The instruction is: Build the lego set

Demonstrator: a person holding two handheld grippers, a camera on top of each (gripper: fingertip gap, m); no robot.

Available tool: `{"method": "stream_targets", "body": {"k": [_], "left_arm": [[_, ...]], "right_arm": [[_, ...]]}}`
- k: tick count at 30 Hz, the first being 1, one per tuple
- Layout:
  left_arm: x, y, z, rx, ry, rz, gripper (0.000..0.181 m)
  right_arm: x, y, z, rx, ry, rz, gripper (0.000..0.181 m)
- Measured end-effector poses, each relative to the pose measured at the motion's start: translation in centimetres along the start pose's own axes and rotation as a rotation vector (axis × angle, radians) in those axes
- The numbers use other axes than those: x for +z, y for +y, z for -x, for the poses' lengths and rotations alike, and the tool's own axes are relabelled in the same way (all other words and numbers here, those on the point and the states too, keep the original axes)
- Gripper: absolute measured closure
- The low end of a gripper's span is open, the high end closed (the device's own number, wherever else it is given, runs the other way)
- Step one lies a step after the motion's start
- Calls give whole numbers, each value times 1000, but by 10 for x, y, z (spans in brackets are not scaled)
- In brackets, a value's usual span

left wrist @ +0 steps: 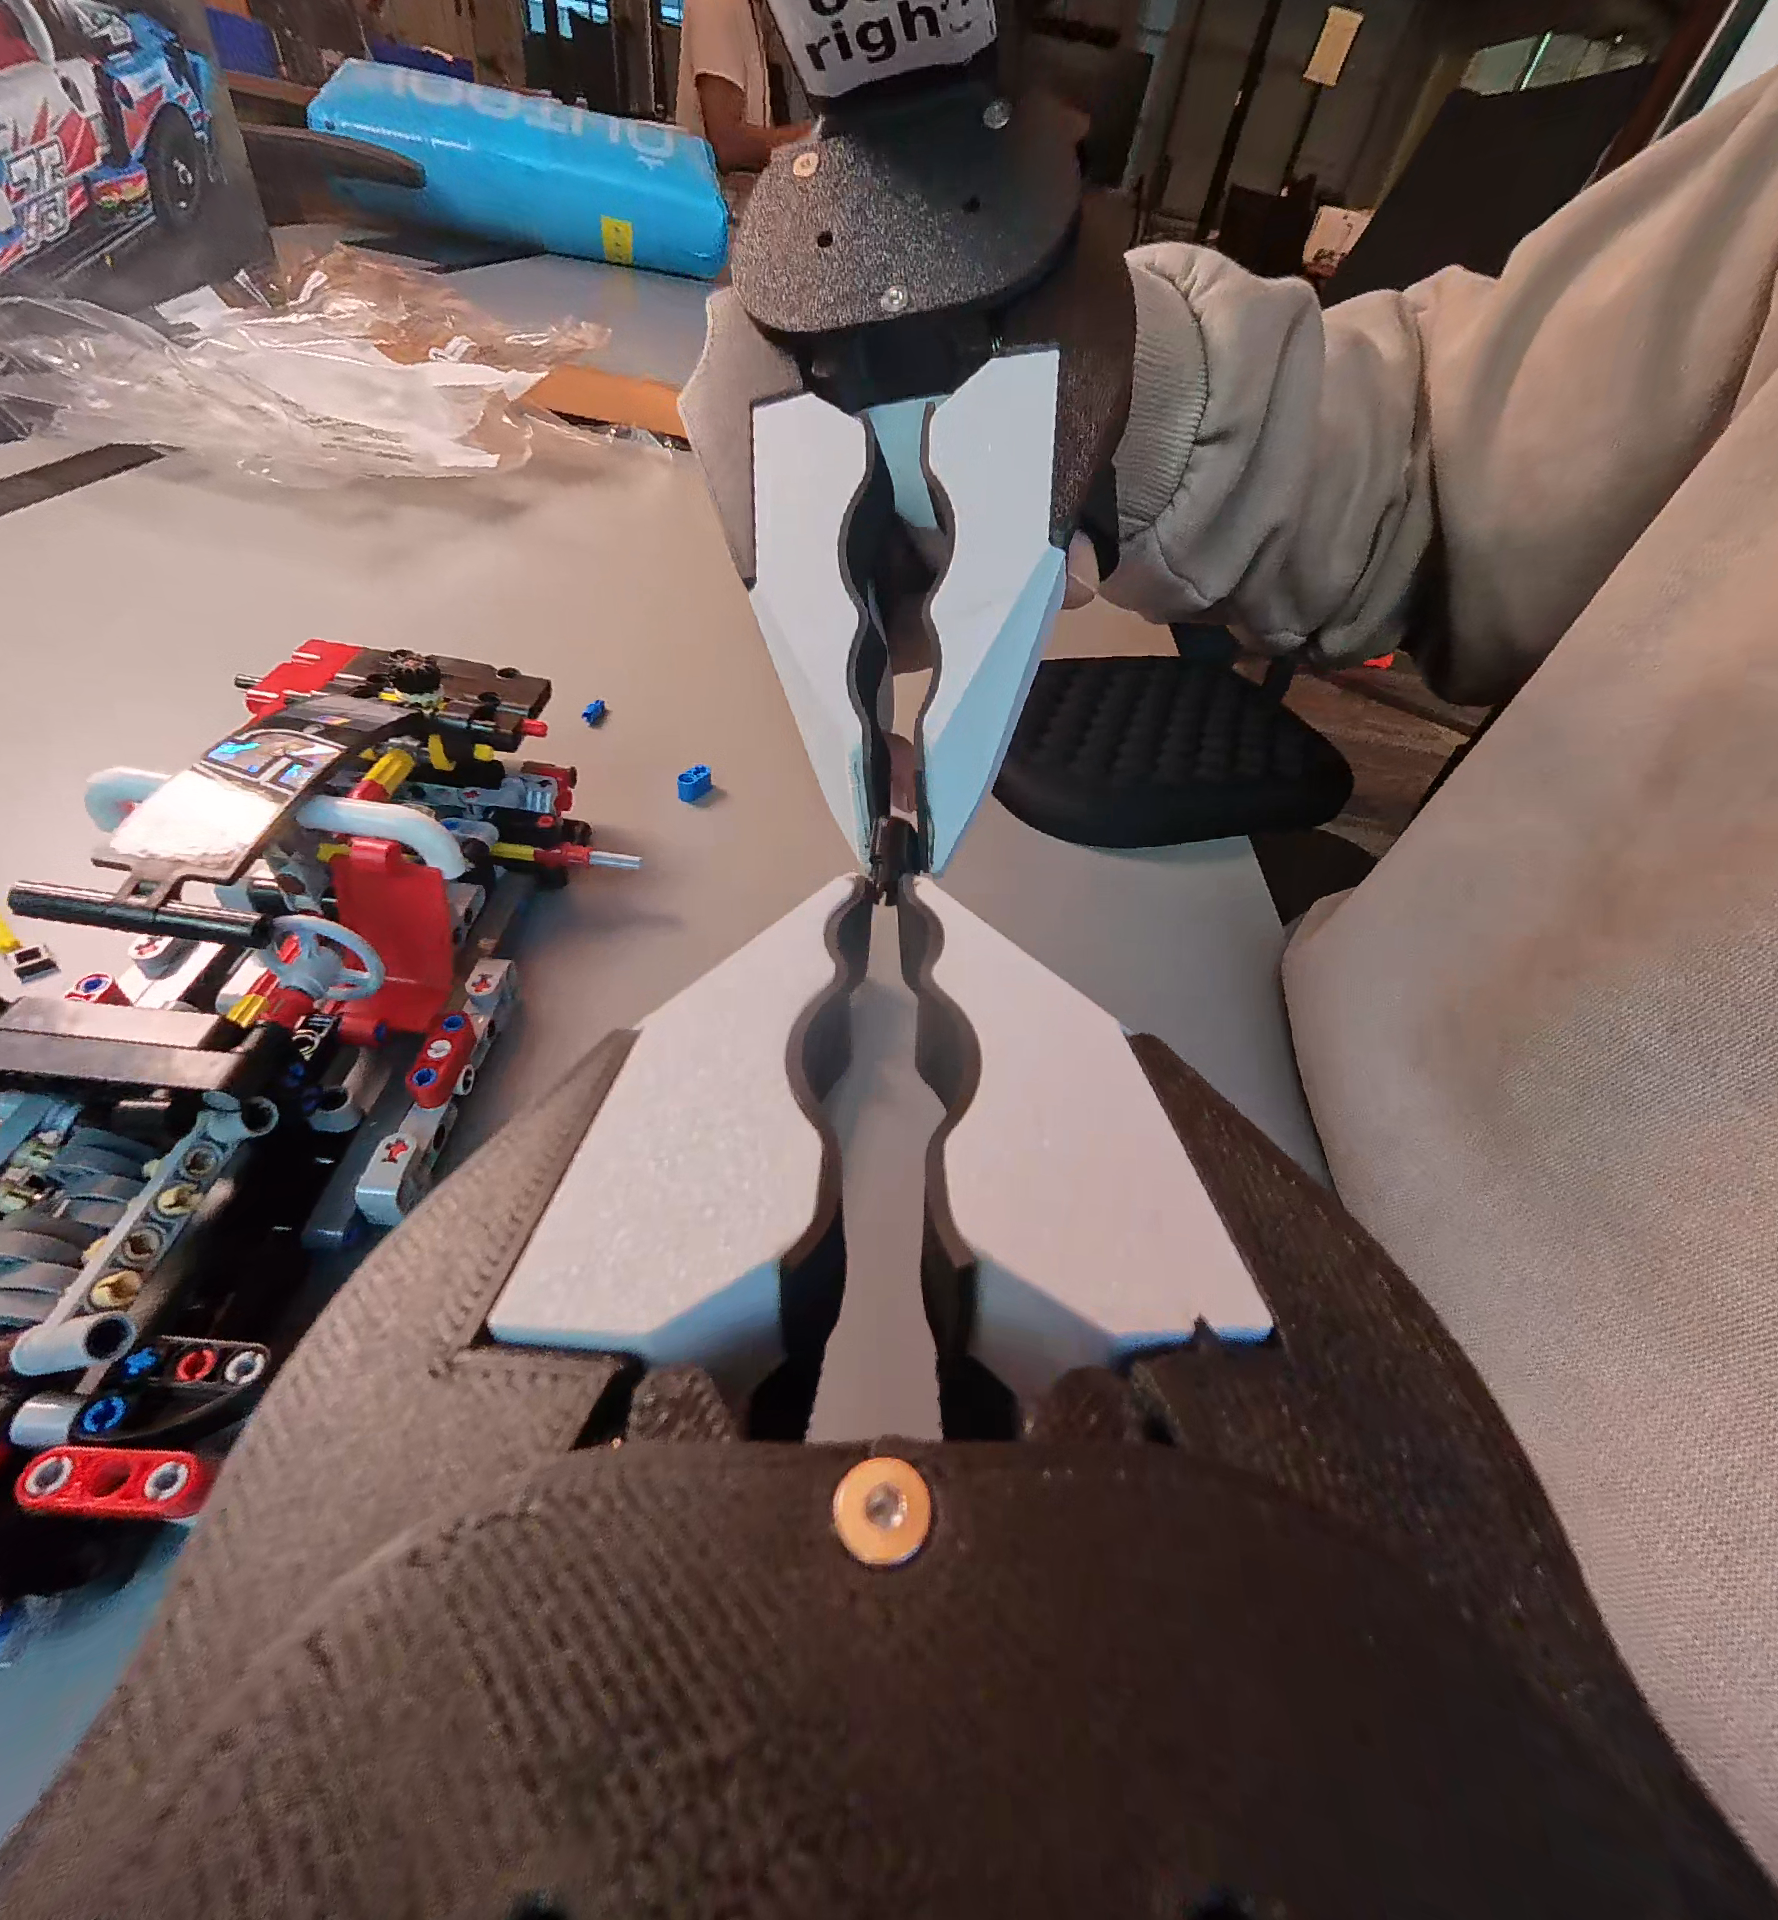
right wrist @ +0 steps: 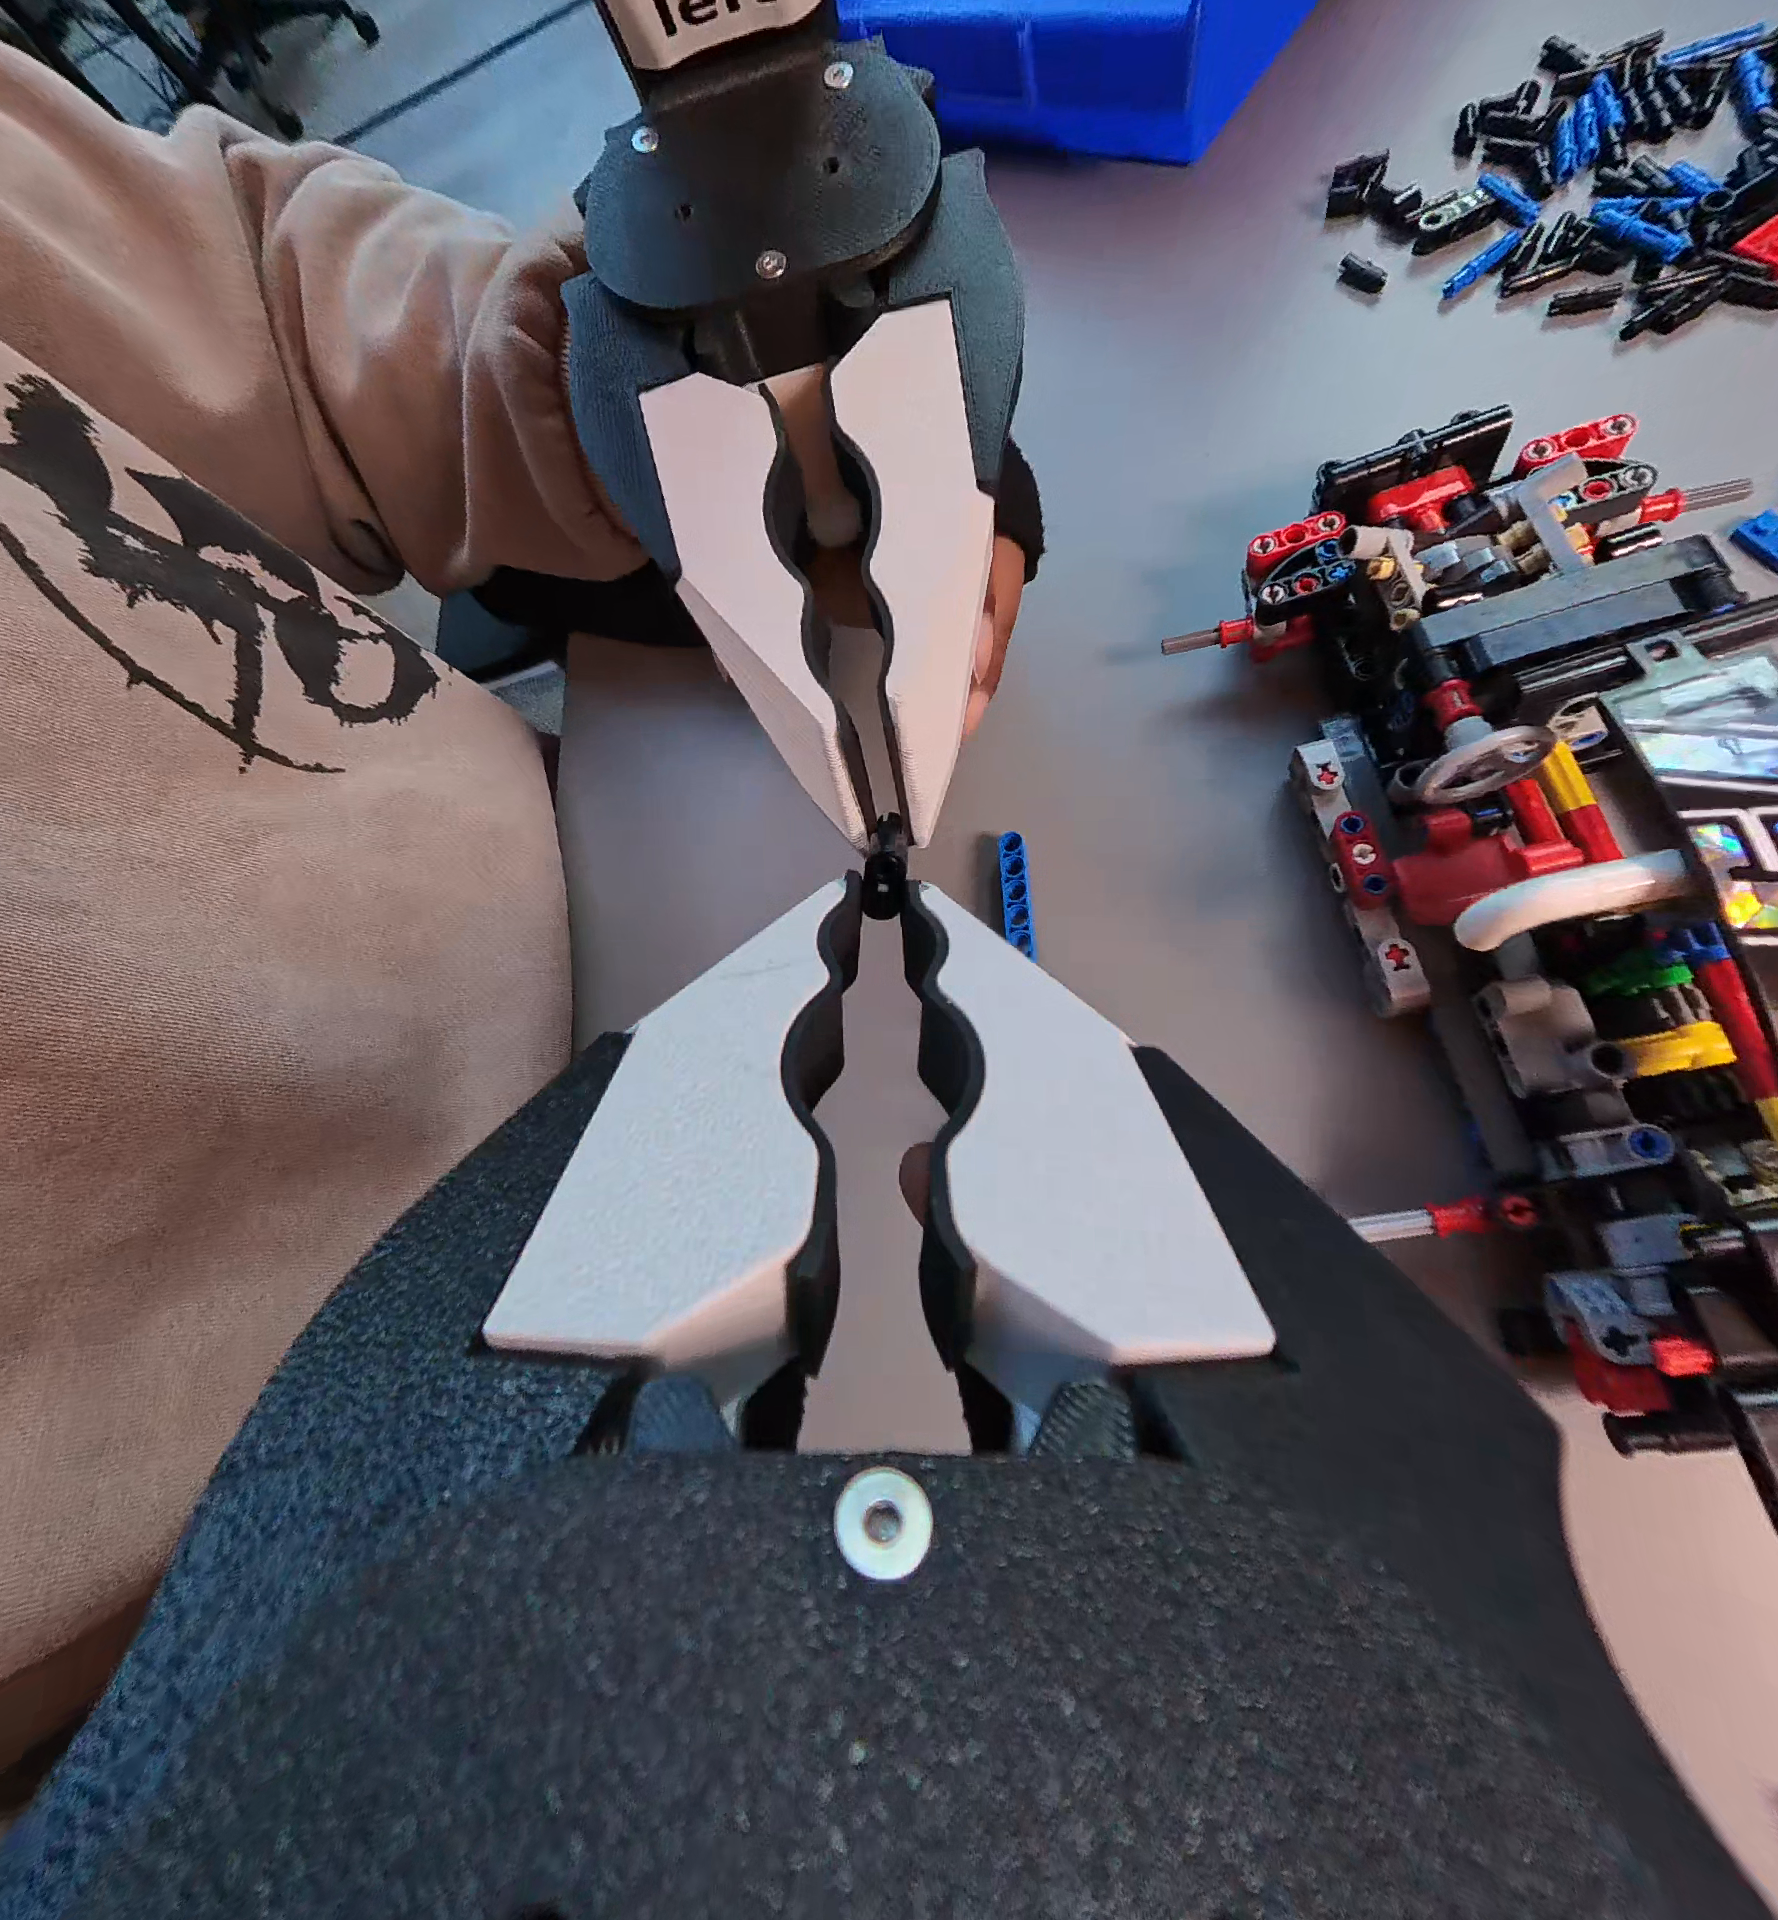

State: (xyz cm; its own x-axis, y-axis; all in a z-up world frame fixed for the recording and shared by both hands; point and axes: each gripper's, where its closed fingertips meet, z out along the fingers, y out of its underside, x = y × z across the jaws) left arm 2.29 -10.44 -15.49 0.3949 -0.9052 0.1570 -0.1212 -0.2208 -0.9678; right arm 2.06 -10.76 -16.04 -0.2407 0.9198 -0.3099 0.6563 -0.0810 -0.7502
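Left wrist view shows the left gripper (left wrist: 883, 891) and right gripper (left wrist: 897, 850) meeting tip to tip above the grey table (left wrist: 241, 561)'s edge, each pinching an end of a small black pin piece (left wrist: 891, 837). Left of them lies the partly built lego car chassis (left wrist: 241, 997), with two loose blue connectors (left wrist: 696, 784) nearby. Right wrist view shows a blue beam (right wrist: 1015, 894) beside the tips and a pile of black and blue pins (right wrist: 1633, 177) farther off.
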Motion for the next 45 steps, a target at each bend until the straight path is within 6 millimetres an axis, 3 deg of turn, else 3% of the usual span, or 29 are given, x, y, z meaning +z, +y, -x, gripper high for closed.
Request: {"method": "stream_targets", "body": {"k": [5,9,18,30,37,45], "left_arm": [[-14,-29,-13,-271,223,-206,179],[-18,-38,-12,-321,264,-295,179],[-15,-41,-22,-422,369,-327,180],[-9,-32,-18,-360,285,-259,179],[-18,-40,-40,-518,568,-294,179],[-16,-35,-49,-500,604,-257,179]], "right_arm": [[-15,-25,20,-111,-86,-230,170],[-19,-30,18,-279,12,-261,163],[-19,-42,26,-454,81,-309,168],[-16,-33,22,-377,11,-224,171],[-17,-39,43,-489,-72,-277,165],[-14,-33,54,-534,-144,-243,168]]}}
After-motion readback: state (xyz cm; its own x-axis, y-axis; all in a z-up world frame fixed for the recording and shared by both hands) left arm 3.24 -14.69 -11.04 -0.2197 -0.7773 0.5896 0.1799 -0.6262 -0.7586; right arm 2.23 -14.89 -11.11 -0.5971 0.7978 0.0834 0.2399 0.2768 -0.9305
